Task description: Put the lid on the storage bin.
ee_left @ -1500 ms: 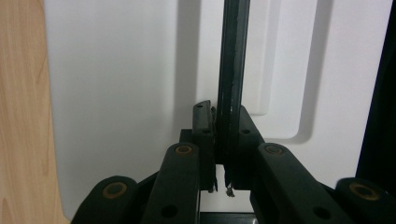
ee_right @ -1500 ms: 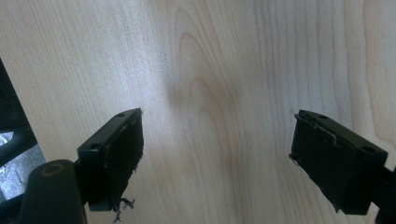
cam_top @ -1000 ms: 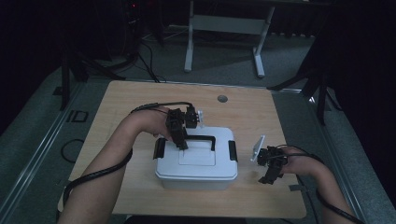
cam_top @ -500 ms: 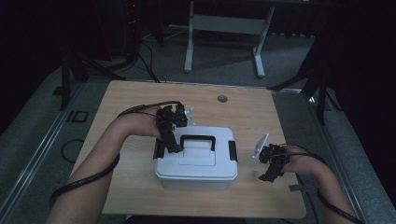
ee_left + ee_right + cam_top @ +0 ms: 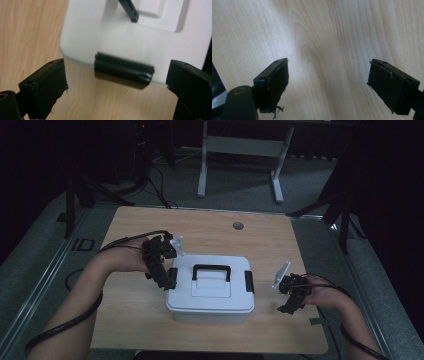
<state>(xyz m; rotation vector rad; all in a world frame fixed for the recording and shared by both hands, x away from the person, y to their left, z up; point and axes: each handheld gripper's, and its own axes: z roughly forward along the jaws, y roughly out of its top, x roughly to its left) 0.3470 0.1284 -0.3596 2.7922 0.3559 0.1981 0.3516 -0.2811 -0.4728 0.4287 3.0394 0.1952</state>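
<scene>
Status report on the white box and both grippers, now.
Left gripper jaws just opened, straddling the box's black side latch, not gripping. Right gripper open over bare table. White box lid on, handle flat. Nothing obstructing.

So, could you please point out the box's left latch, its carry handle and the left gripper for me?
left latch [image 5: 123, 73], left gripper view, on the middle of the black clip.
carry handle [image 5: 211, 268], high view, on the top bar.
left gripper [image 5: 169, 281], high view, between its open fingers, beside the box's left end.
</scene>
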